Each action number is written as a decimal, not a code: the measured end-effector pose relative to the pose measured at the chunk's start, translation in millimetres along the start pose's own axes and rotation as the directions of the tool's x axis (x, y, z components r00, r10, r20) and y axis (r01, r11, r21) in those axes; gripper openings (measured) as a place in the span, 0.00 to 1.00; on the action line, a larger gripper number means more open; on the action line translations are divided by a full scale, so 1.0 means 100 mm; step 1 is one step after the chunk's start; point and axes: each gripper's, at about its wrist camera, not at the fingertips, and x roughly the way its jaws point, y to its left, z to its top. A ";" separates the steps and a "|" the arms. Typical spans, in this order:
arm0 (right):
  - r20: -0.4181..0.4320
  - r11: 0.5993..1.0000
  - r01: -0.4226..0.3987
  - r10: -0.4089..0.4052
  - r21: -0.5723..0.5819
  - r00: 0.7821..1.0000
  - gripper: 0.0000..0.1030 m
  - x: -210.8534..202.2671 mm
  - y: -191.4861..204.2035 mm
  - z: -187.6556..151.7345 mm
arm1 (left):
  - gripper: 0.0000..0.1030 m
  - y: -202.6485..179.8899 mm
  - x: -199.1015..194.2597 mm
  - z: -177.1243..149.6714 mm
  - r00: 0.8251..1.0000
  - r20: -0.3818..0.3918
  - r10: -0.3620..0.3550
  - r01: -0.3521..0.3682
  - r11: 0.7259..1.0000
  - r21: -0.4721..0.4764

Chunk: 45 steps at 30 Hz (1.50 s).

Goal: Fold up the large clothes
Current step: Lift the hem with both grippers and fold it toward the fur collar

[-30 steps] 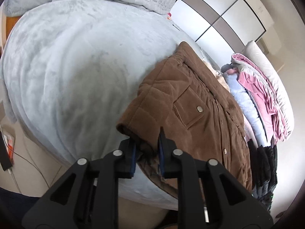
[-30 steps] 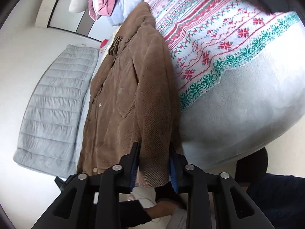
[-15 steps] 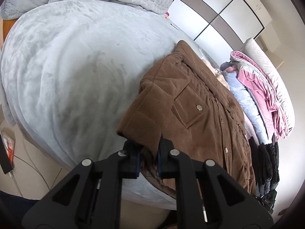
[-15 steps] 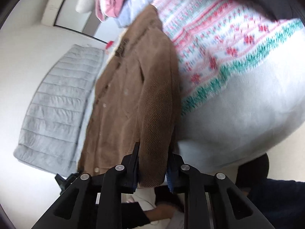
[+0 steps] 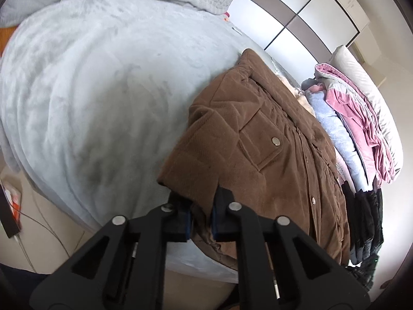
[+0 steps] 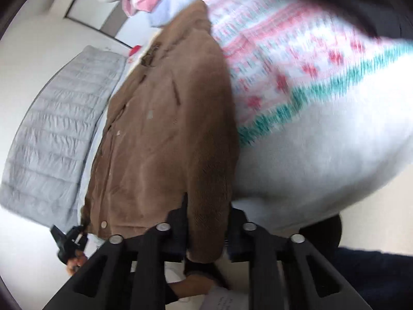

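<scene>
Left wrist view: left gripper (image 5: 200, 217) clamping brown jacket (image 5: 271, 160) hem at 6 o'clock, lying on bed (image 5: 90, 103) | right gripper (image 6: 206, 235) pinching jacket sleeve (image 6: 209, 206) | risking thick corduroy slipping out, or dragging clothes pile (image 5: 361, 134) at 3 o'clock | showing no containers.

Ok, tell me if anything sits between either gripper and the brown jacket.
Nothing visible does. The left gripper is shut on the brown corduroy jacket at its near edge, and the right gripper has a hanging fold of it between its jaws.
</scene>
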 end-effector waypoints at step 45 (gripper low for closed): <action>0.290 0.928 -0.357 0.373 -0.110 0.881 0.07 -1.44 0.83 0.63 | 0.07 -0.65 -1.10 0.81 0.988 0.136 -0.077 0.091 0.991 -0.100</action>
